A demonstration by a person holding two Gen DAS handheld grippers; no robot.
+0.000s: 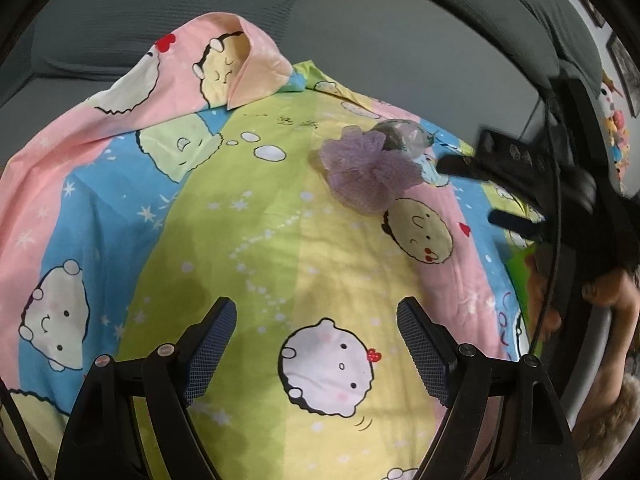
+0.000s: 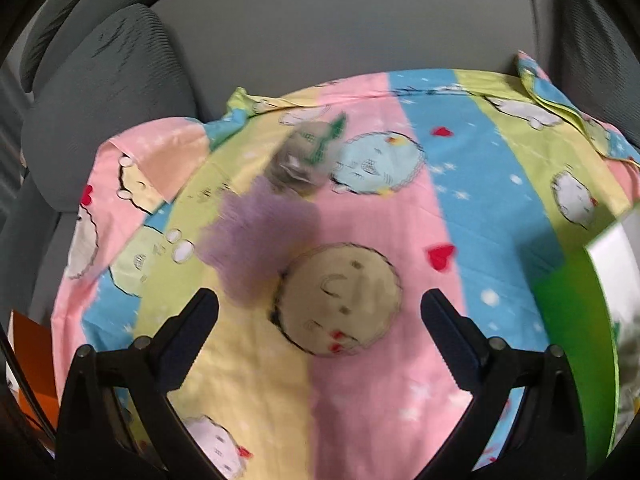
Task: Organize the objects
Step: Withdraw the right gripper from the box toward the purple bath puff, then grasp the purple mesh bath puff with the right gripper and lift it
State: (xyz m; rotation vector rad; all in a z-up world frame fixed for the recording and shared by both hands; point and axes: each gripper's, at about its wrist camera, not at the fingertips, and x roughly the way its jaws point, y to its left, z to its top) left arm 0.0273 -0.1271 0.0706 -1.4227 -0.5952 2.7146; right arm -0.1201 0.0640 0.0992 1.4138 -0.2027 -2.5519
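Both hand-held grippers, left (image 1: 316,344) and right (image 2: 320,320), hover wide and empty. The purple mesh pouf (image 1: 370,170) lies far on the cartoon-print pastel bedsheet (image 1: 240,240); closing low risks pinching loose fabric.

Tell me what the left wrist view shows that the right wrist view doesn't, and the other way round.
Only the left wrist view: the right claw seen from outside, open near the purple mesh pouf, the person's hand behind it, and colourful toys at the far right edge.

Only the right wrist view: a green-rimmed container at the right and an orange object at lower left.

Both: the cartoon-print sheet over grey cushions, the purple mesh pouf lying on it, and a clear wrapped item just beyond it. The left claw is open and empty.
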